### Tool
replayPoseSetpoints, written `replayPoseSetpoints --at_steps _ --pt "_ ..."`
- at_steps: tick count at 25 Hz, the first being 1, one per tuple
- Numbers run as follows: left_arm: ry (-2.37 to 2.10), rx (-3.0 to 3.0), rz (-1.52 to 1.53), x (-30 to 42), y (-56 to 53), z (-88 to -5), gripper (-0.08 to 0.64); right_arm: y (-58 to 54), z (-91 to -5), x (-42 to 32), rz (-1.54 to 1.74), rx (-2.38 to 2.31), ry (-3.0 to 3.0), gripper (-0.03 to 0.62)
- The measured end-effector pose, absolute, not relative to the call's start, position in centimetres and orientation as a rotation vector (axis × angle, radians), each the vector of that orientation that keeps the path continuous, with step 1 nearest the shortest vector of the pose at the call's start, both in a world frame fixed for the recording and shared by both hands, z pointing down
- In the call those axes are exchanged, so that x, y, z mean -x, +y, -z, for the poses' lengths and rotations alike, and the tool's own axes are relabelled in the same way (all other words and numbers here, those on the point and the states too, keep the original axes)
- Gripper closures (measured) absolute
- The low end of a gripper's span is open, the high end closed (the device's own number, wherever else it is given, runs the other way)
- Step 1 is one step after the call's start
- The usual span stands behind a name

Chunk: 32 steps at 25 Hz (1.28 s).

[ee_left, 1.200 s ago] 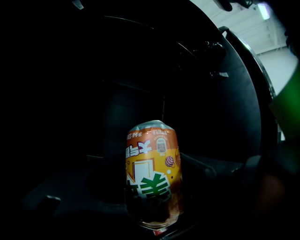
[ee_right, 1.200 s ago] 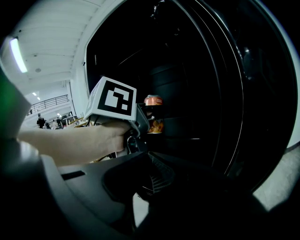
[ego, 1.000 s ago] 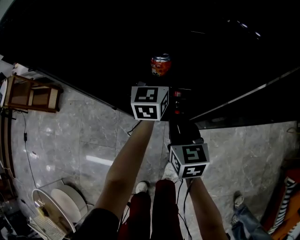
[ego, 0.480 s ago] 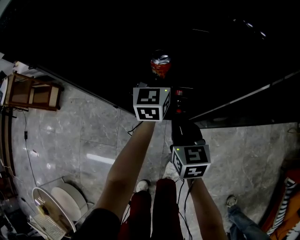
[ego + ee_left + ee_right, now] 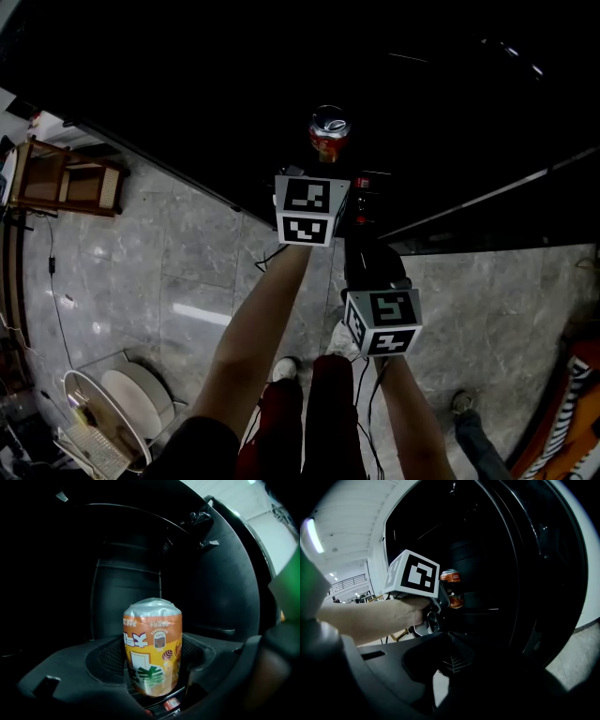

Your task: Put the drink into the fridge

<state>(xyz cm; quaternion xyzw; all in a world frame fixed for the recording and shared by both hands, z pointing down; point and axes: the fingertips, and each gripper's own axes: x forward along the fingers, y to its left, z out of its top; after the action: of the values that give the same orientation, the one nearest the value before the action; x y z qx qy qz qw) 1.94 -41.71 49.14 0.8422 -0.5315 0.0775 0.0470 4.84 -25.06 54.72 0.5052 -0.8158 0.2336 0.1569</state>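
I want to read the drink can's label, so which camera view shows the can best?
The left gripper view: the drink can stands large and centred between that gripper's jaws, its orange label facing the camera. The head view shows it small, from above; the right gripper view shows it small, partly behind the left gripper.

Your head view looks steeply down at the floor (image 5: 187,262). The left gripper view faces the can (image 5: 152,648) closely; the right gripper view shares it, farther back.
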Motion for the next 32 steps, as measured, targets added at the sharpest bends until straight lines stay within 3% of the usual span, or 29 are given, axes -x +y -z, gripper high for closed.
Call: replayPoseSetpoints --at_steps 32 --pt "-1.692 -2.533 -0.317 -3.0 -45.3 -49.5 0.213 -24.6 -55.1 -6.5 -0.692 -1.498 -2.303 0.574"
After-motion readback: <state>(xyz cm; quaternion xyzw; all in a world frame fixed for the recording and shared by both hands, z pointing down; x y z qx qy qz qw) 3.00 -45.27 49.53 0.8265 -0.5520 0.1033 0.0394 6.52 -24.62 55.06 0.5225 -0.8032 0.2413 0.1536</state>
